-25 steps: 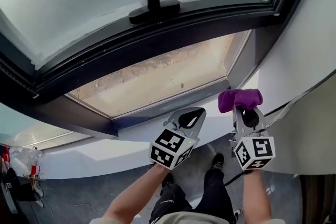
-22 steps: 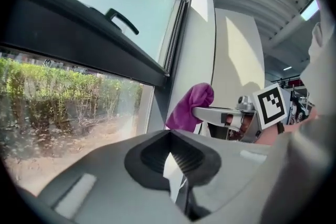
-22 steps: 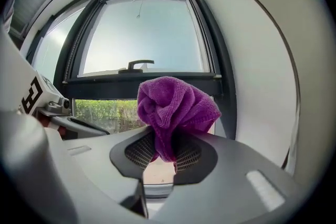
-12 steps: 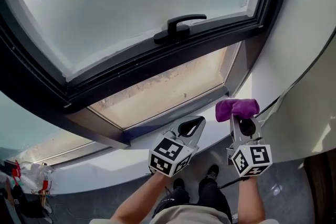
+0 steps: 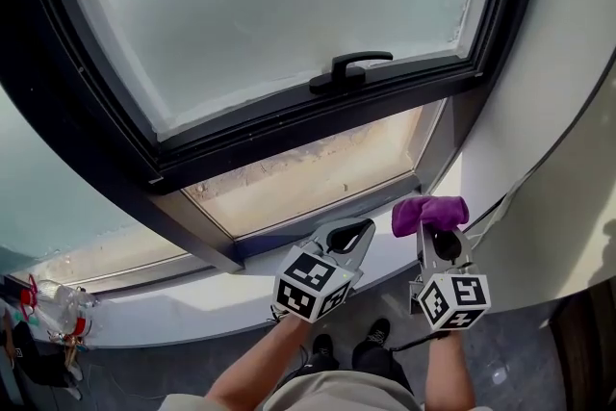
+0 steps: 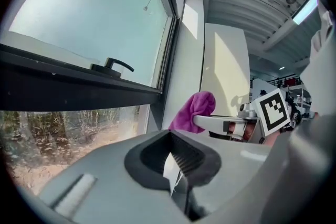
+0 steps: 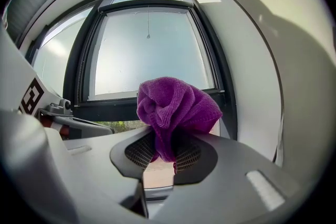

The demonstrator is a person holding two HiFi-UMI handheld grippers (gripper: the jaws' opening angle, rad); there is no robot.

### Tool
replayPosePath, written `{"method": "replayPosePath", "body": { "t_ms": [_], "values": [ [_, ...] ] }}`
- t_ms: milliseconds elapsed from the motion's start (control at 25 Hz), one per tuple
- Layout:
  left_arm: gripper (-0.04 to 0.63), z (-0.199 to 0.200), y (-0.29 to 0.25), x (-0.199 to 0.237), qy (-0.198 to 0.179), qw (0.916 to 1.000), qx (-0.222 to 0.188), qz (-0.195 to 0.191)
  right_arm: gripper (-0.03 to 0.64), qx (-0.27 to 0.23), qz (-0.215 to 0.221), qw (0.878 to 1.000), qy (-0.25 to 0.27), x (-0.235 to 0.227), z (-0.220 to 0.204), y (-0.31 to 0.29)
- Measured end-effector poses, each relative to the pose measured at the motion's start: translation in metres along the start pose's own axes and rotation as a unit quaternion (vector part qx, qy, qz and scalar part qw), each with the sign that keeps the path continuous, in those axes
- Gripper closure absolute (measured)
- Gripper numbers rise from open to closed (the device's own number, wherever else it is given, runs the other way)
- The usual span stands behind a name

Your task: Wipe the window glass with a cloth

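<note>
The tall frosted window glass (image 5: 289, 5) fills the top of the head view, with a black handle (image 5: 351, 69) on its dark lower frame. My right gripper (image 5: 432, 228) is shut on a bunched purple cloth (image 5: 428, 212), held low over the white sill, below and to the right of the handle. In the right gripper view the cloth (image 7: 176, 105) bulges out above the closed jaws (image 7: 163, 152), with the glass (image 7: 149, 52) ahead. My left gripper (image 5: 352, 233) sits just left of it, shut and holding nothing (image 6: 173, 165). The cloth (image 6: 194, 110) shows beside it.
A clear lower pane (image 5: 308, 168) under the frosted one shows bare ground outside. The white sill (image 5: 192, 298) runs under the grippers. A white wall (image 5: 549, 111) closes the right side. Small clutter (image 5: 48, 313) lies at the bottom left, and the person's legs are below.
The head view has tilted up, so more frosted glass shows and the handle sits lower in the picture. Both grippers keep their stance by the sill, the cloth still held.
</note>
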State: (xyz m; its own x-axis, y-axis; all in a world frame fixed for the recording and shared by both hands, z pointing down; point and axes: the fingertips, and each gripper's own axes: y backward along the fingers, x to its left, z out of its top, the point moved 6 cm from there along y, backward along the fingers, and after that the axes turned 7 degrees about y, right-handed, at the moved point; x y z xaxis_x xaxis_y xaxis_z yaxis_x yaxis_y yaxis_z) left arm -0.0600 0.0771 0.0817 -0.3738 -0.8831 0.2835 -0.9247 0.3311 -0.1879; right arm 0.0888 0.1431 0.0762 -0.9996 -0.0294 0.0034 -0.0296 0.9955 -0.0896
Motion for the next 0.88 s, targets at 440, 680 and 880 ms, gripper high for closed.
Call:
{"method": "replayPosePath", "body": {
  "t_ms": [440, 680, 880],
  "values": [
    [0.595, 0.011, 0.01, -0.013, 0.006, 0.9999, -0.01, 0.0, 0.512, -0.013, 0.004, 1.0, 0.014, 0.006, 0.022, 0.004],
    [0.595, 0.016, 0.02, -0.021, -0.001, 0.9998, -0.018, -0.004, 0.512, -0.025, 0.006, 1.0, 0.015, 0.012, 0.029, 0.014],
    [0.595, 0.022, 0.033, -0.032, -0.007, 0.9997, -0.022, -0.007, 0.512, -0.033, 0.005, 0.999, 0.013, 0.019, 0.036, 0.028]
  ]
}}
